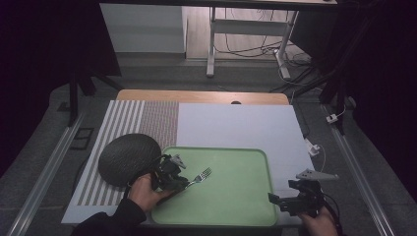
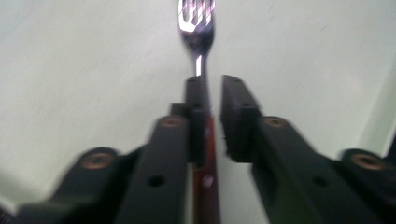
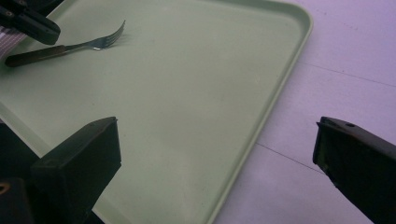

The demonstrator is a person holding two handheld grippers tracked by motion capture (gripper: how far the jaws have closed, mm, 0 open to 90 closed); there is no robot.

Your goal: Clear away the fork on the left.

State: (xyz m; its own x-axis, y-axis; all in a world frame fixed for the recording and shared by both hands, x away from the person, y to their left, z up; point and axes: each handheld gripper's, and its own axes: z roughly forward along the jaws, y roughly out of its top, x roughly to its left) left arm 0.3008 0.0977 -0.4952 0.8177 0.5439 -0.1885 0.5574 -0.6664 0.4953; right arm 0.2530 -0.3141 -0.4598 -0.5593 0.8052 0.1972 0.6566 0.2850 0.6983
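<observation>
Two grippers work at the table, one in each of our hands. Our left gripper (image 1: pixel 183 184) reaches over the left part of the green tray (image 1: pixel 246 201) and has the fork (image 1: pixel 200 176) between its jaws. In the left gripper view we look straight along the fork (image 2: pixel 198 28): its reddish-brown handle runs back between the two black jaws, the steel neck and tines stick out beyond them over the pale tray surface (image 2: pixel 84 70). The jaws stand narrowly apart and nearly pressed together; one jaw lies against the handle, while a thin gap seems to show on the other side, though the blur makes that hard to judge. We read it as a pinch on the handle.

In the right gripper view the fork (image 3: pixel 70 46) lies low on the tray (image 3: pixel 187 116), tines pointing away from the left gripper (image 3: pixel 28 23). Our right gripper (image 1: pixel 295 199) hovers at the tray's right edge near the front corner, its jaws spread wide with nothing between them. Just left of the tray a dark round mat (image 1: pixel 129 158) lies on the striped cloth (image 1: pixel 123 118).
</observation>
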